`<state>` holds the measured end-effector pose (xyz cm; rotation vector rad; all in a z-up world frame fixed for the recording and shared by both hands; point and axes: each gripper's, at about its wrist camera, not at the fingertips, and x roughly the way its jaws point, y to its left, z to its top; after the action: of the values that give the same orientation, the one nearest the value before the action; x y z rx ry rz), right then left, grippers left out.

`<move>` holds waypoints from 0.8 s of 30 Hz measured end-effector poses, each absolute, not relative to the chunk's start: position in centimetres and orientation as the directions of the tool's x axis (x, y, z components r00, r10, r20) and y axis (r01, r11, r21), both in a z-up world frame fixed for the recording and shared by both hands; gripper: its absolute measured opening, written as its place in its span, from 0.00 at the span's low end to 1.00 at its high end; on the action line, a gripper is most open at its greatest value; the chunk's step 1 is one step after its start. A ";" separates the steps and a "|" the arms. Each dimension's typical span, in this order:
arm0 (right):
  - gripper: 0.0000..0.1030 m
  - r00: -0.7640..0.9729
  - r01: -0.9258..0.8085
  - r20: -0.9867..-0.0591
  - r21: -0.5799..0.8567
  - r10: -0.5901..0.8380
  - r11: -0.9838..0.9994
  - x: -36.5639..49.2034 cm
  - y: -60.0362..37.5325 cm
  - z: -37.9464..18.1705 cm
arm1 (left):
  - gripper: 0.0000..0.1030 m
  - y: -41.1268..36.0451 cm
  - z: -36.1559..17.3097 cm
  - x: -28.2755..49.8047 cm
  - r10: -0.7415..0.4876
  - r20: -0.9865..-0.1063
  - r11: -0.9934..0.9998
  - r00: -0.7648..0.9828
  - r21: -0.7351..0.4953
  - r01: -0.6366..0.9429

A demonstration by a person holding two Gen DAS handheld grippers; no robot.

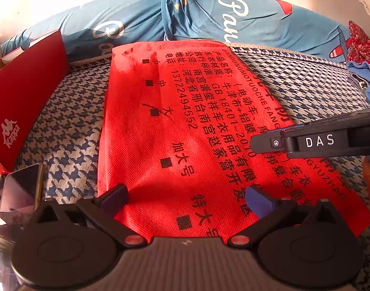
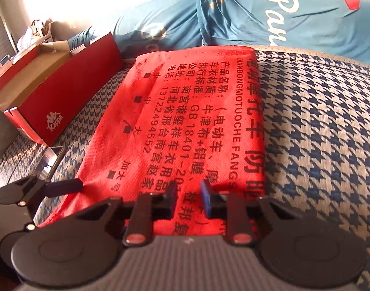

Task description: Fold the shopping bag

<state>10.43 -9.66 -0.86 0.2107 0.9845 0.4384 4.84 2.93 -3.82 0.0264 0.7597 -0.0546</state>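
Red shopping bag [image 2: 185,121] printed "DIANDONGMOTUOCHE", red "Kappa" box [image 2: 63,92], "DAS" gripper [image 1: 254,143]

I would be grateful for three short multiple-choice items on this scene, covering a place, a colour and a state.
1. Where does the red shoe box stand relative to the shopping bag in the right wrist view?
A. left of it
B. on it
C. right of it

2. What colour is the bag?
A. green
B. red
C. white

3. How do the left gripper fingers stand?
A. shut on the box
B. pressed together
C. wide apart over the bag

Answers: 1 A, the box sits beside the bag's left edge; 2 B, red fabric with black print; 3 C, bare bag shows between them.
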 end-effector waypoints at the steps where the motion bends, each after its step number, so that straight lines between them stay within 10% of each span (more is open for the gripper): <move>1: 0.17 0.474 -0.258 -0.756 0.371 0.451 0.892 10.5 -9.6 -0.9 | 1.00 2.9 -3.8 4.9 -0.040 -0.689 0.998 0.724 0.005 0.059; 14: 0.72 0.482 -0.079 -0.783 0.408 0.393 0.910 10.9 -14.2 0.0 | 1.00 2.8 -3.8 4.9 -0.042 -0.686 0.998 0.727 0.004 0.061; 24: 0.77 0.442 -0.041 -0.753 0.527 0.489 0.849 11.0 -14.7 -1.3 | 1.00 2.9 -4.0 4.9 -0.049 -0.684 0.997 0.728 0.006 0.072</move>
<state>11.02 -14.68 -1.31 0.4741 1.0716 0.3439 4.91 2.94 -3.97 0.0325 0.7528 -0.0666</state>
